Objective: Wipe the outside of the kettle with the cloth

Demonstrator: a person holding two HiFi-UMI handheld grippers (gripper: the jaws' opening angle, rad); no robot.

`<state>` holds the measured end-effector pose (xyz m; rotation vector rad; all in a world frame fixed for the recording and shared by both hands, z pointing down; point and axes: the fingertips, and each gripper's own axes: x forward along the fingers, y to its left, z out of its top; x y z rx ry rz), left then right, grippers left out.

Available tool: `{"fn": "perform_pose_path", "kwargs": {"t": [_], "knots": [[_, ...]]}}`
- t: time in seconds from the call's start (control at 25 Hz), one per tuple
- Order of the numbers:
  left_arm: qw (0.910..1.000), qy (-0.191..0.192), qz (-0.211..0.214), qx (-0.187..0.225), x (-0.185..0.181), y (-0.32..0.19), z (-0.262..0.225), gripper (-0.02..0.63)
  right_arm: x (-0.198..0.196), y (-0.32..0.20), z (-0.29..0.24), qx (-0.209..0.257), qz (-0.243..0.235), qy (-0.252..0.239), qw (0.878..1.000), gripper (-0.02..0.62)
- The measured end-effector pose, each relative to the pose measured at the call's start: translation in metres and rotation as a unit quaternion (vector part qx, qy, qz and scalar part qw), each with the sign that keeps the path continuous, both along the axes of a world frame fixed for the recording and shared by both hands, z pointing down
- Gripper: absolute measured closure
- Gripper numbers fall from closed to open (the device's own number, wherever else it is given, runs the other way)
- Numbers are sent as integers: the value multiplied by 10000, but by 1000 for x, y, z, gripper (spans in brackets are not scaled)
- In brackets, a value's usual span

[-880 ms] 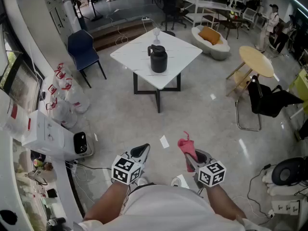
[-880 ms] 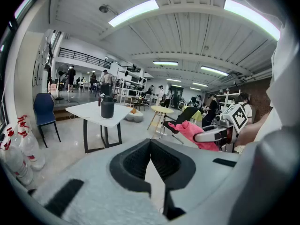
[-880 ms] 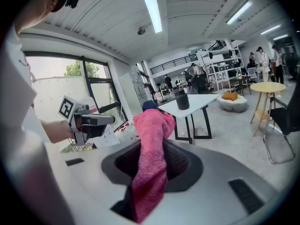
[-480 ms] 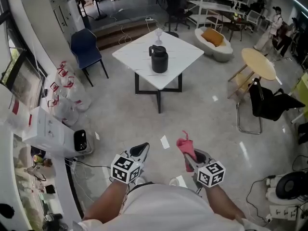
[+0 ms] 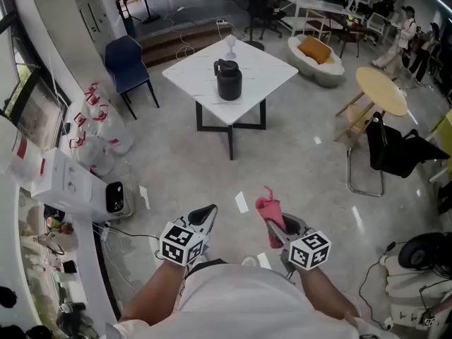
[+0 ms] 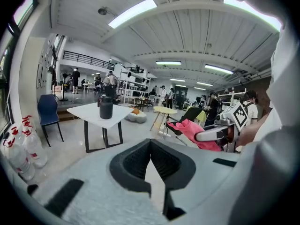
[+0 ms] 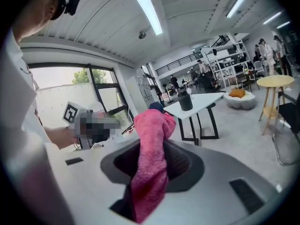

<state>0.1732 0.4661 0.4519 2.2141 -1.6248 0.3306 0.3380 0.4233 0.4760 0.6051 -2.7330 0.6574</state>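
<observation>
A black kettle [image 5: 228, 80] stands on a white square table [image 5: 261, 66] far ahead across the room; it shows small in the left gripper view as the kettle [image 6: 106, 107] and in the right gripper view as the kettle [image 7: 185, 100]. My right gripper [image 5: 272, 226] is shut on a pink cloth [image 5: 269, 211], which sticks up out of the jaws as the cloth [image 7: 151, 161]. My left gripper [image 5: 205, 217] is shut and holds nothing. Both are held close to my body, well short of the table.
A blue chair [image 5: 129, 61] stands left of the table, a round wooden table [image 5: 382, 90] and a black chair [image 5: 395, 150] to the right. White boxes and a black appliance [image 5: 115, 197] line the left wall. Cables run across the floor near my feet.
The view has shifted a little: the table and kettle sit slightly higher and further left in the head view. Both grippers keep their places and their grip.
</observation>
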Motion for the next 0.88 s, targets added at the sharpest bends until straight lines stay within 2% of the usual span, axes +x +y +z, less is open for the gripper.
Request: {"fn": "perform_pose_path", "kwargs": {"t": [0.2,0.4,0.88], "knots": [[9998,59,-176,-74,17,-6,11,606,19,-11,12,-99,-158,66,9998,460],[9995,54,-173,-277,25,-7,20,606,21,-20,14,-184,-245,47,9995,460],[9992,133,-144,-346,-19,-70,34,606,-27,-78,31,-275,-318,214,9989,460]]}}
